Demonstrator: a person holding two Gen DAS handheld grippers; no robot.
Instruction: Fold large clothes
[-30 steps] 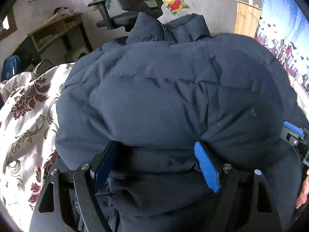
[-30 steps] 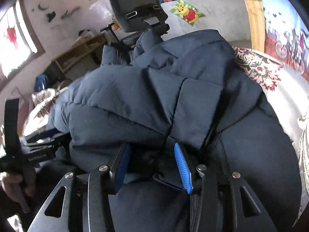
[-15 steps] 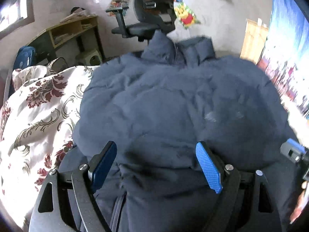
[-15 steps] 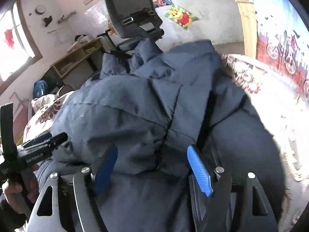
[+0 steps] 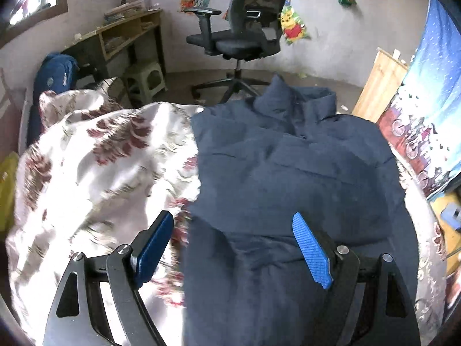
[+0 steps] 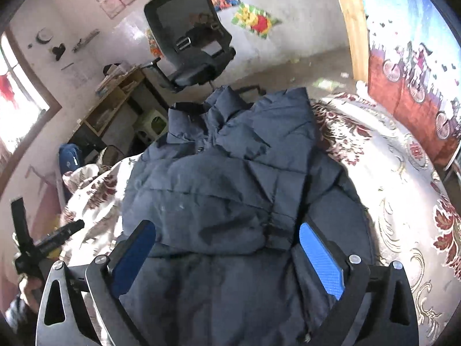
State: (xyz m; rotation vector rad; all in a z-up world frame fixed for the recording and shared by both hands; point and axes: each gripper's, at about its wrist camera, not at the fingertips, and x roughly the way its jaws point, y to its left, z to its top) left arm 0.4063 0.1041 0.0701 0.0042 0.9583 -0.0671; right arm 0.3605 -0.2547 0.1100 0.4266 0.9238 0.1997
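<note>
My two wrist cameras looked steeply down from just above the bed (image 5: pixel 95 167), left and right, sharing the navy jacket (image 5: pixel 288 178) and far office chair (image 6: pixel 190 49).

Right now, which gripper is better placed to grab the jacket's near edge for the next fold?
Right gripper, probably: the navy jacket lies centred between its opening jaws. The left gripper is open over the jacket's left border and the floral bedspread.

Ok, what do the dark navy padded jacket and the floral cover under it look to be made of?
The dark navy padded jacket looks like a matte woven synthetic shell over soft filling: stitched panels puff up between seams, and there is hardly any shine. The white floral cover with maroon flowers looks like smooth, slightly glossy fabric, maybe satin or polyester: sunlit folds glare bright. The fibre of either cannot be told from here.
</note>
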